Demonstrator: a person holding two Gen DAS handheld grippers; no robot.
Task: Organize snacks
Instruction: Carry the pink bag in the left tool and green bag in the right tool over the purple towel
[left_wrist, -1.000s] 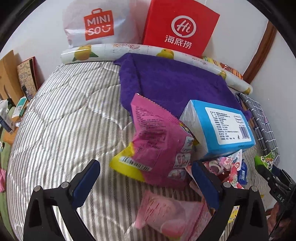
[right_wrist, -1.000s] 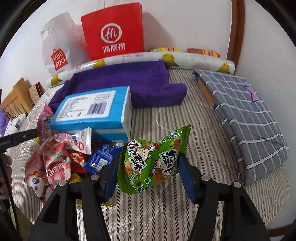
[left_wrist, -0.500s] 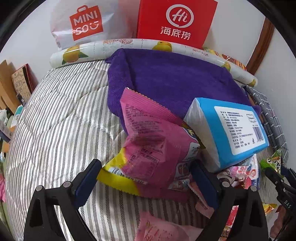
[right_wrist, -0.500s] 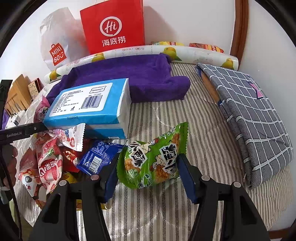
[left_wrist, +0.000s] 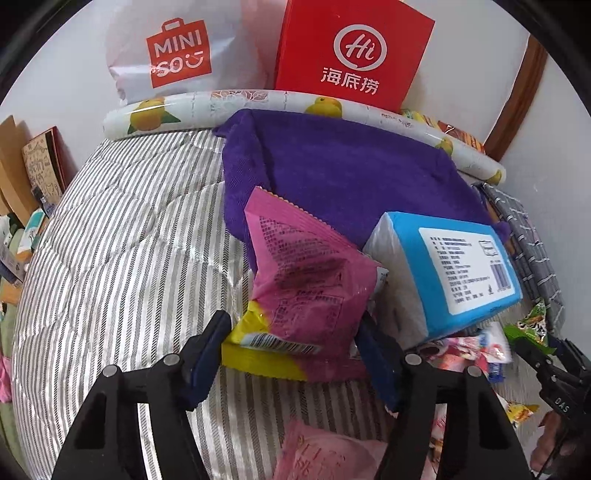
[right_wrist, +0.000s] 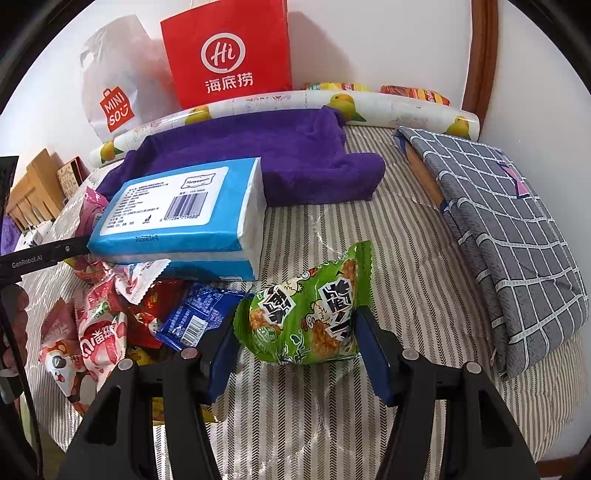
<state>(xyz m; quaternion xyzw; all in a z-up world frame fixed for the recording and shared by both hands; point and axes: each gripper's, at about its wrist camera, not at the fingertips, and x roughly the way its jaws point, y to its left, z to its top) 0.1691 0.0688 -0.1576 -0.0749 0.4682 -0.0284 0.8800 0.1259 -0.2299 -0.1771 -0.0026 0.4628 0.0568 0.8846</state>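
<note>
The left gripper (left_wrist: 293, 354) is closing around a pink snack bag (left_wrist: 306, 288), whose long axis runs up and away from the jaws, against the blue tissue pack (left_wrist: 443, 273). A green snack bag (right_wrist: 306, 314) is clamped crosswise in the right gripper (right_wrist: 295, 343), just right of the snack pile (right_wrist: 107, 314) on the striped bedcover (right_wrist: 406, 277).

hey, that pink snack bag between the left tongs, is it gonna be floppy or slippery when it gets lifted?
Probably floppy: the pink snack bag is creased and bent, so its free top may sag. Its glossy film could slip, though the left tongs are closing on both its sides. It looks puffy, so likely light, and hard squeezing might crush what's inside.
</note>
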